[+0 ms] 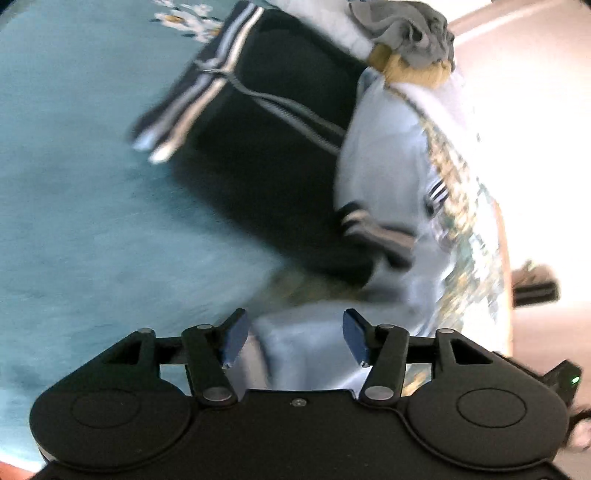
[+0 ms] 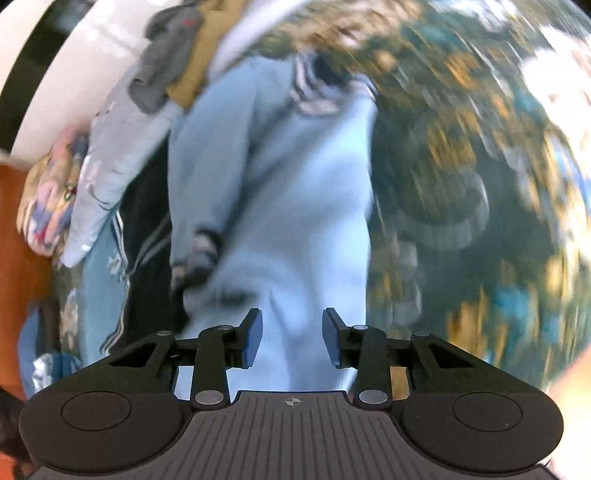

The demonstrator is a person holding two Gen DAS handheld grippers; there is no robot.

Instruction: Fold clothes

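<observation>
A light blue sweatshirt (image 2: 288, 192) with striped dark cuffs (image 2: 199, 254) lies stretched out on the patterned bedspread (image 2: 461, 184). My right gripper (image 2: 291, 339) hovers over its near end, jaws open, nothing between the pads. In the left wrist view the same sweatshirt (image 1: 388, 166) runs along the right, and its hem lies under my left gripper (image 1: 293, 338), which is open and holds nothing. A black zip jacket (image 1: 266, 147) with white stripes lies beside it on a teal sheet (image 1: 81, 184). Both views are motion-blurred.
A pile of other clothes sits at the far end: a grey garment (image 1: 410, 33) on a mustard one (image 1: 413, 70), and a pale printed piece (image 2: 107, 155). A colourful bundle (image 2: 51, 199) lies at the bed's left edge, by orange flooring (image 2: 18, 266).
</observation>
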